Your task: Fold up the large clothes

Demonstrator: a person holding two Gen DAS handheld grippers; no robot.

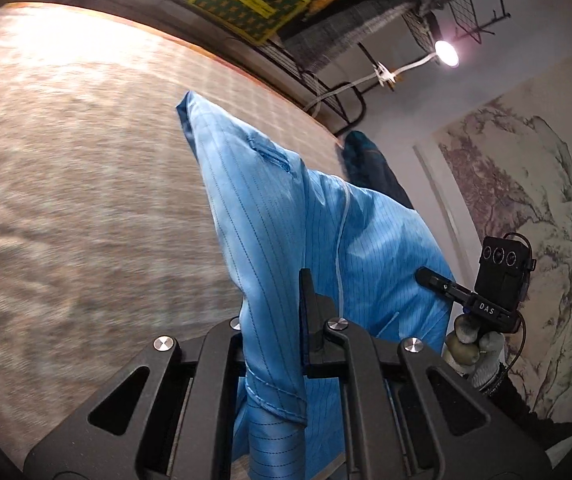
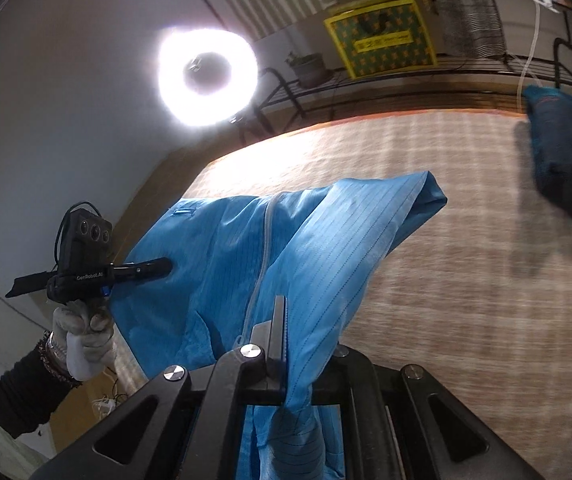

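Both grippers clamped on the coat (image 1: pixel 286 216), lifted off the table (image 1: pixel 86 160).
Left gripper (image 1: pixel 305 300) and right gripper (image 2: pixel 280 320): keep level and taut, so the hem clears before laying flat.

A beige woven checked cloth (image 2: pixel 465 216) covers the worktop, whose wooden edge (image 2: pixel 365 118) catches the glare. Behind it a black wire rack (image 1: pixel 325 84) carries a yellow-and-green patterned box (image 2: pixel 381 36) and a small potted plant (image 2: pixel 309 68). A bright ring light (image 2: pixel 207 76) glows against the plain white wall (image 2: pixel 46 100). A pale landscape painting (image 1: pixel 525 208) hangs on another wall.
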